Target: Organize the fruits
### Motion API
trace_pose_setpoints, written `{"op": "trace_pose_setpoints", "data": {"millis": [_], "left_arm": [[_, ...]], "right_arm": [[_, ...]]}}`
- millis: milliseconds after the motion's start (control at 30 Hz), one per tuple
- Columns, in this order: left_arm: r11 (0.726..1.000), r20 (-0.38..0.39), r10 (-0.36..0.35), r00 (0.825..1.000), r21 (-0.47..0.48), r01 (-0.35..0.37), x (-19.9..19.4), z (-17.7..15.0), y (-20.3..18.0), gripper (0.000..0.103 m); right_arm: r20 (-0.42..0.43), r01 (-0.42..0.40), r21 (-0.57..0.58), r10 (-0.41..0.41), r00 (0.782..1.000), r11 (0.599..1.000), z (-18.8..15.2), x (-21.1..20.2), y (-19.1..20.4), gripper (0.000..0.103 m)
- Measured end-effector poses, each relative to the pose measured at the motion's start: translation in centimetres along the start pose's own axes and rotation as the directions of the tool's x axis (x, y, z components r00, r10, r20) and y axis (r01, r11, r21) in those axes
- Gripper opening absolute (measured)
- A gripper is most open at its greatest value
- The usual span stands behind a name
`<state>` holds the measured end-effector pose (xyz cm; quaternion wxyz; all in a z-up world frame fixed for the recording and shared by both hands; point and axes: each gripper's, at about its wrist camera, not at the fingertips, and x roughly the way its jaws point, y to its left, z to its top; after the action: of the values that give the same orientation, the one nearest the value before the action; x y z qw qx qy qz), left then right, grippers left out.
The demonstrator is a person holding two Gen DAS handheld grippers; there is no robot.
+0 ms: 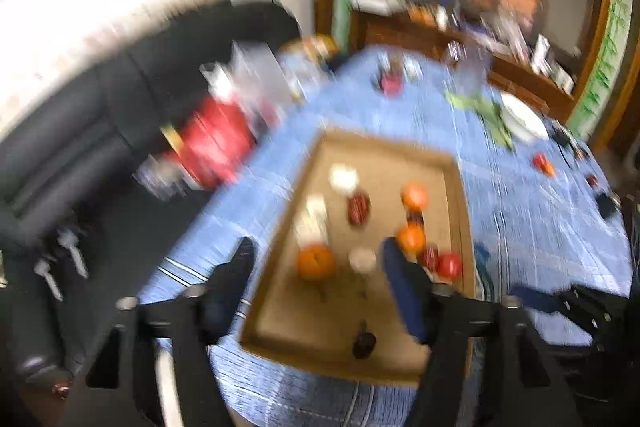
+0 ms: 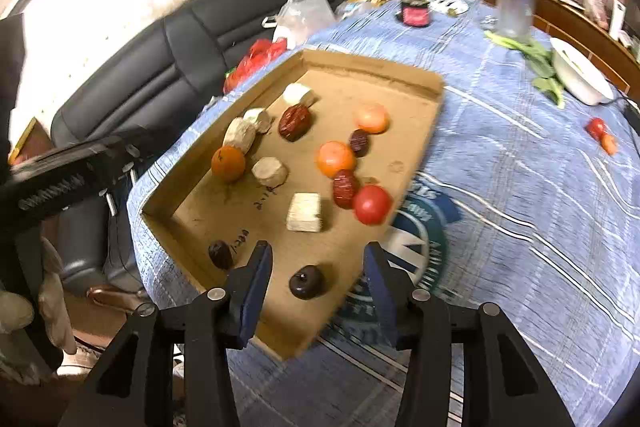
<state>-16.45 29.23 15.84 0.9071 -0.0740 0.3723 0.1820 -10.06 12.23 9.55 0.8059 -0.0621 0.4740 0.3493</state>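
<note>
A shallow cardboard tray [image 2: 424, 95] lies on the blue checked tablecloth and holds oranges [image 2: 228, 163], red dates [image 2: 295, 122], a red tomato [image 2: 372, 205], pale cut chunks [image 2: 305, 212] and dark round fruits [image 2: 307, 281]. My right gripper [image 2: 318, 279] is open above the tray's near end, its fingers on either side of a dark fruit without touching it. My left gripper [image 1: 318, 269] is open and empty above the tray [image 1: 460, 187], in a blurred view, with an orange [image 1: 316, 262] between its fingers further off. The left gripper body also shows in the right wrist view [image 2: 64, 179].
Two small red fruits [image 2: 602, 135] lie loose on the cloth at the right. A white bowl [image 2: 582, 77] and green leaves [image 2: 532, 53] sit at the far right. A glass jar [image 2: 514, 7] and a dark bottle [image 2: 416, 9] stand at the back. A black sofa [image 2: 160, 39] with bags borders the table's left.
</note>
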Motion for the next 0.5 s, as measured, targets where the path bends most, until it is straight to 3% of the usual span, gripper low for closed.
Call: {"op": "trace_pose_setpoints", "data": {"millis": [67, 133, 200, 267, 400, 500], "left_arm": [[0.999, 0.122, 0.054, 0.991, -0.014, -0.052, -3.2, 0.4, -0.7, 0.099], [0.995, 0.207, 0.096, 0.974, -0.033, -0.091, -5.8, 0.8, -1.4, 0.102], [0.991, 0.239, 0.130, 0.962, -0.050, -0.121, -7.0, 1.0, -2.0, 0.102], [0.986, 0.242, 0.164, 0.956, -0.067, -0.152, -7.6, 1.2, -3.0, 0.102], [0.988, 0.166, 0.148, 0.975, -0.078, -0.137, -7.5, 1.2, -4.2, 0.102], [0.985, 0.142, 0.169, 0.975, -0.068, -0.161, -7.7, 0.5, -5.3, 0.102]], "right_arm": [[0.022, -0.001, 0.004, 0.001, 1.000, 1.000, -0.3, -1.0, -0.3, 0.055], [0.050, 0.000, 0.007, -0.001, 0.999, 1.000, -0.6, -2.3, -0.8, 0.055], [0.075, 0.006, 0.009, -0.006, 0.997, 1.000, -0.9, -3.5, -1.1, 0.056], [0.105, 0.010, 0.010, -0.011, 0.994, 1.000, -0.9, -4.7, -1.3, 0.057], [0.156, 0.020, 0.001, -0.019, 0.987, 1.000, -1.3, -6.8, -1.7, 0.066], [0.189, 0.032, -0.002, -0.031, 0.981, 0.999, -1.7, -7.9, -2.1, 0.071]]}}
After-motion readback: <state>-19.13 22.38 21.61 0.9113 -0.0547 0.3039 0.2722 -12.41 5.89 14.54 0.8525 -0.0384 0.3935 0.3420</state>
